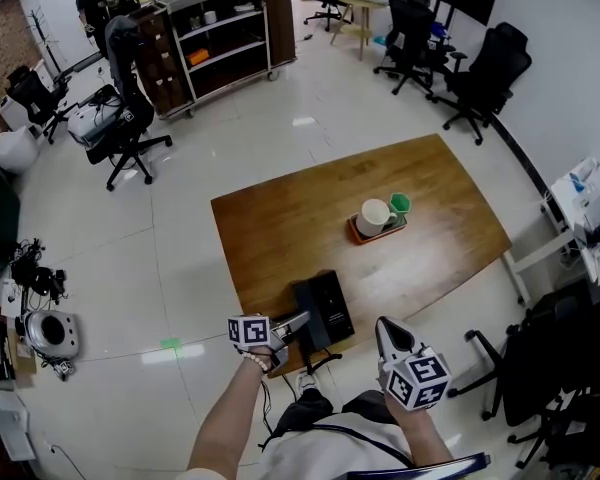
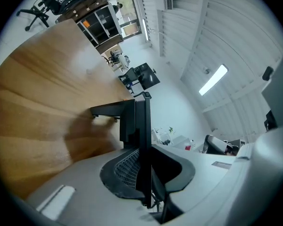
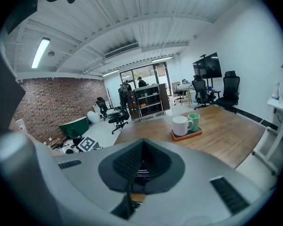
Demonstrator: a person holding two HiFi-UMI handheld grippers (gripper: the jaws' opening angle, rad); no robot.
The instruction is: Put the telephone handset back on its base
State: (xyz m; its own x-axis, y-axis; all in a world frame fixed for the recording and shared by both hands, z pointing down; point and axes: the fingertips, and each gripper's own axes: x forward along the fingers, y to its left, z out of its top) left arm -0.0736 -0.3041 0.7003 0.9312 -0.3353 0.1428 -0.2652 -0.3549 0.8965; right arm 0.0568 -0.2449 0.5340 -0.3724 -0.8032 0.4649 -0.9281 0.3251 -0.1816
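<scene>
A black telephone base [image 1: 332, 303] lies near the front edge of the wooden table [image 1: 280, 218]. Its black handset [image 1: 307, 320] lies along the base's left side, and my left gripper [image 1: 296, 326] is shut on it. In the left gripper view the handset [image 2: 142, 126] stands edge-on between the two pads, with more black phone body [image 2: 108, 110] beyond it over the tabletop [image 2: 42, 93]. A cord [image 1: 320, 360] hangs below the table's edge. My right gripper [image 1: 384, 326] hovers off the front edge, right of the phone, shut and empty; its pads [image 3: 127, 161] meet with nothing between them.
An orange tray [image 1: 358, 235] with a white mug [image 1: 374, 216] and a green cup [image 1: 400, 204] sits behind the phone; the mug [image 3: 181, 125] also shows in the right gripper view. Office chairs [image 1: 130, 133] and a shelf cart [image 1: 220, 38] stand on the floor beyond.
</scene>
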